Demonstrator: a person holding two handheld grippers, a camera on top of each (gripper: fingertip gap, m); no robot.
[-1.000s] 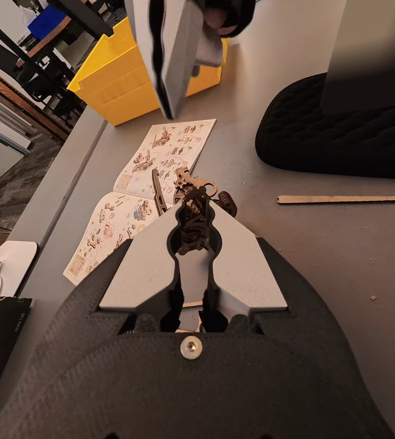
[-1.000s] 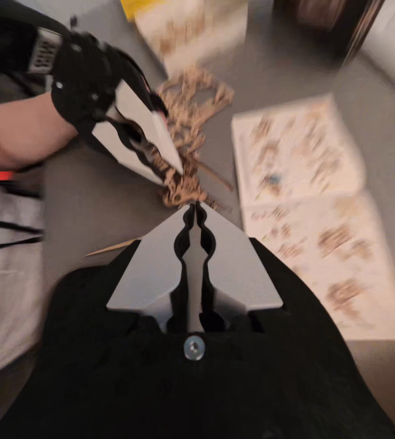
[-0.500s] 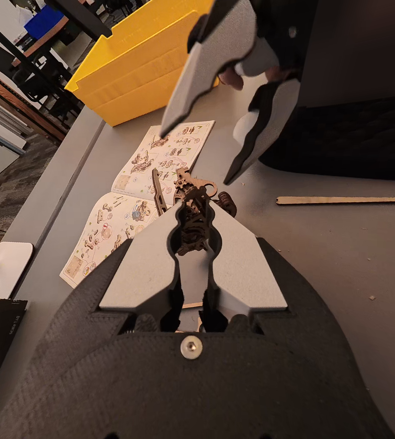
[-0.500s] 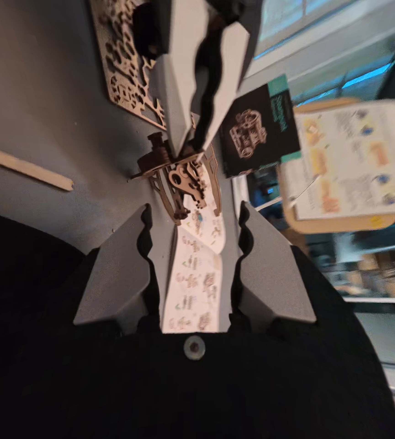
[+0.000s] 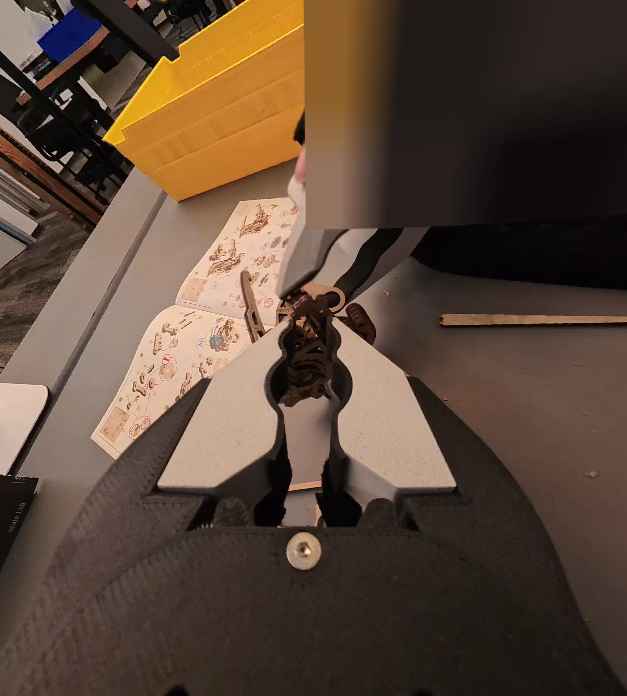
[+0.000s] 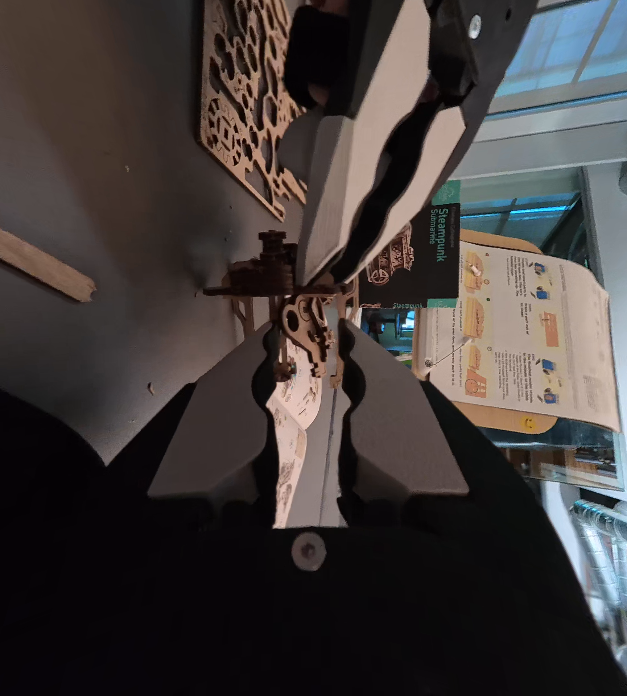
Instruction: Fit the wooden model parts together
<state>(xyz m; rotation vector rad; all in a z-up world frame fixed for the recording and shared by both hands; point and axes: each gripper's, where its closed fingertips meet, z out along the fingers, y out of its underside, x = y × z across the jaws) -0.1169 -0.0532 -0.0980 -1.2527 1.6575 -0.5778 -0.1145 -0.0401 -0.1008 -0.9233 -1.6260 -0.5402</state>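
Note:
A dark wooden model assembly (image 5: 306,361) of gears and struts is held just above the grey table (image 5: 492,414). My left gripper (image 5: 310,324) is shut on its near end. My right gripper (image 5: 310,293) comes in from above and behind, one finger on each side of the model's far end. In the right wrist view the model (image 6: 296,320) sits between the right gripper's (image 6: 306,331) fingertips, which touch it on both sides. The left gripper (image 6: 315,280) grips it from the opposite side. A blurred patch hides most of the right gripper's body.
An open instruction booklet (image 5: 198,339) lies under and left of the model. A yellow bin (image 5: 210,113) stands behind it. A wooden strip (image 5: 549,320) and a black cushion (image 5: 568,256) are at right. A punched-out wooden sheet (image 6: 236,94) and a black box (image 6: 417,263) lie nearby. Both grippers' tips are close together, under 4 cm apart.
My right gripper turned, opened, came down onto the model's far end and narrowed its jaws around it. My left gripper has held the model still.

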